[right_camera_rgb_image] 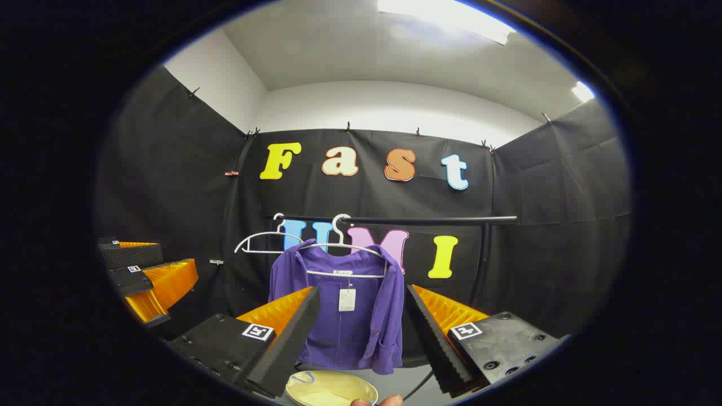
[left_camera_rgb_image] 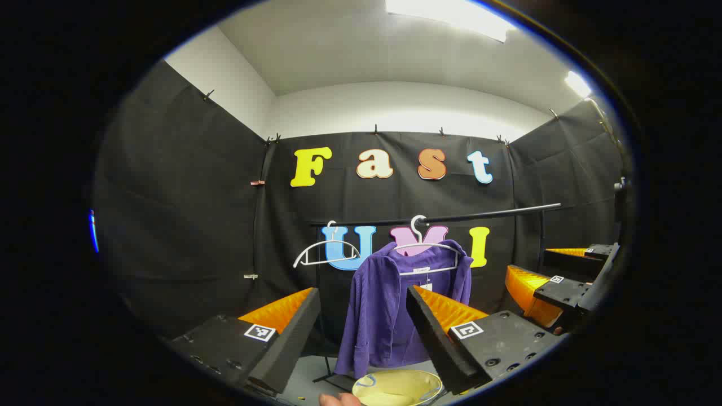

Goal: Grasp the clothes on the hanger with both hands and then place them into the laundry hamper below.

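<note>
A purple shirt (left_camera_rgb_image: 378,316) (right_camera_rgb_image: 350,327) hangs on a white hanger (left_camera_rgb_image: 427,247) (right_camera_rgb_image: 338,248) from a black rail (left_camera_rgb_image: 451,217) (right_camera_rgb_image: 428,220). A paper tag dangles inside its collar. Below it shows the pale yellow rim of the laundry hamper (left_camera_rgb_image: 397,386) (right_camera_rgb_image: 330,389). My left gripper (left_camera_rgb_image: 362,293) is open and short of the shirt, with nothing between its fingers. My right gripper (right_camera_rgb_image: 362,290) is likewise open in front of the shirt and apart from it. The left gripper view has the right gripper (left_camera_rgb_image: 527,262) at its right edge; the right gripper view has the left gripper (right_camera_rgb_image: 169,262) at its left edge.
An empty white hanger (left_camera_rgb_image: 327,251) (right_camera_rgb_image: 265,239) hangs on the rail to the left of the shirt. The rail's black upright (right_camera_rgb_image: 480,265) stands at the right. Black cloth walls close the booth on three sides. Part of a hand (left_camera_rgb_image: 338,399) shows by the hamper rim.
</note>
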`<state>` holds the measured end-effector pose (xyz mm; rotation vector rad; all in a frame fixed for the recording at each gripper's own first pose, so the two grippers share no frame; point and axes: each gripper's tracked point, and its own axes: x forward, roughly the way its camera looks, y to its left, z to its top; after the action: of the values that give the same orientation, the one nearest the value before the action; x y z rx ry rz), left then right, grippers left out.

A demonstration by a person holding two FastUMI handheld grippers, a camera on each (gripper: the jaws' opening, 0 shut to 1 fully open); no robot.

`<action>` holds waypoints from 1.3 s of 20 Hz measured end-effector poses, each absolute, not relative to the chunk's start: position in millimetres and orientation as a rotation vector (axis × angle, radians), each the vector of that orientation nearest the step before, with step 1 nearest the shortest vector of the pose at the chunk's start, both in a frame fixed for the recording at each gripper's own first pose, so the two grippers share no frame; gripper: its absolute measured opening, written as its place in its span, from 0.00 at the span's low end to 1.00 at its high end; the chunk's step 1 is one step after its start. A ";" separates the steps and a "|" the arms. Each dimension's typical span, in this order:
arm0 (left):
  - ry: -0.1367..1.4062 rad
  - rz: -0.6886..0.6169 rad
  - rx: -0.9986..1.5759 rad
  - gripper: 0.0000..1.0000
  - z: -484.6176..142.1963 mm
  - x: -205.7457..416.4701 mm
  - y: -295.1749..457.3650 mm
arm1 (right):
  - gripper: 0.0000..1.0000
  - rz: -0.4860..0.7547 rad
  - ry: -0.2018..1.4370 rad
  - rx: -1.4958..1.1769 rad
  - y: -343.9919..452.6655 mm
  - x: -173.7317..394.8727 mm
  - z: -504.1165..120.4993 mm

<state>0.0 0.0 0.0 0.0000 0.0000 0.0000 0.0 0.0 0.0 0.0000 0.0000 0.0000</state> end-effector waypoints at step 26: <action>-0.021 -0.137 0.015 0.96 -1.7 61.8 -17.0 | 0.98 -0.077 -0.017 -0.018 -8.9 35.8 -6.2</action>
<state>61.8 -17.0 -1.7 0.0153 -0.0211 -0.1373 35.8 -8.9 -6.2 -0.0175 -0.0167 -0.0773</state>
